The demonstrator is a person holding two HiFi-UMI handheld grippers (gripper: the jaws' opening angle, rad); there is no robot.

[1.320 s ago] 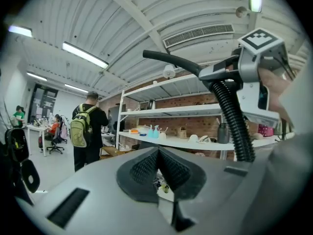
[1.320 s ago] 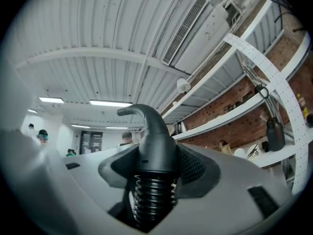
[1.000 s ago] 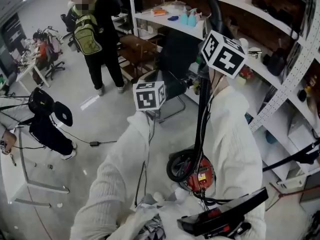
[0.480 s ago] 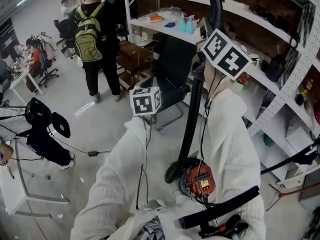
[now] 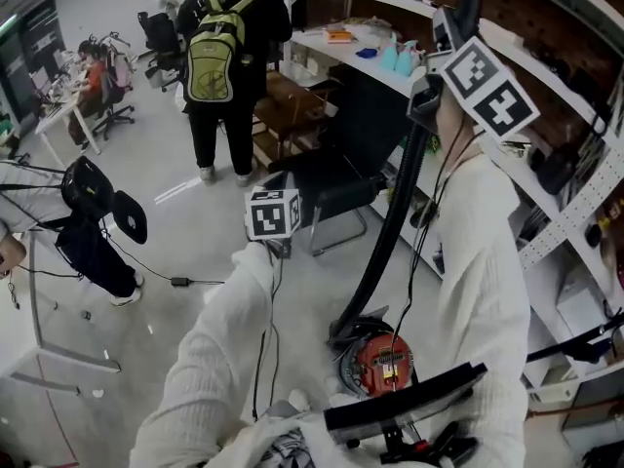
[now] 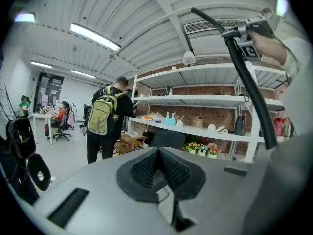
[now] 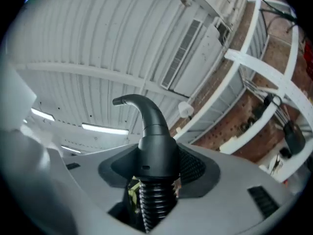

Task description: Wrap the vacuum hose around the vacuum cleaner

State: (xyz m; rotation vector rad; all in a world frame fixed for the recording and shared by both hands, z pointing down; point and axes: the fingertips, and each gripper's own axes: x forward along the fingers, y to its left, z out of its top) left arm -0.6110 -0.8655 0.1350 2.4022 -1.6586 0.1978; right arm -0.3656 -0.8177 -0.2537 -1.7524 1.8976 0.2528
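Workshop floor [image 5: 195, 232] is grey, with white shelves [image 5: 361, 52] behind both grippers. Right gripper [image 7: 156, 173] is held high, jaws clamped on hose [image 7: 155, 199] at its ribbed end, just under the smooth black cuff [image 7: 156, 151]. Hose hangs from this gripper down to vacuum [image 5: 382, 364], red and black, on the floor well below it. Left gripper [image 6: 159, 168] sits lower and left of the right one, jaws pressed together with nothing between, apart from hose. Person [image 5: 222, 57] with green backpack stands beyond left gripper
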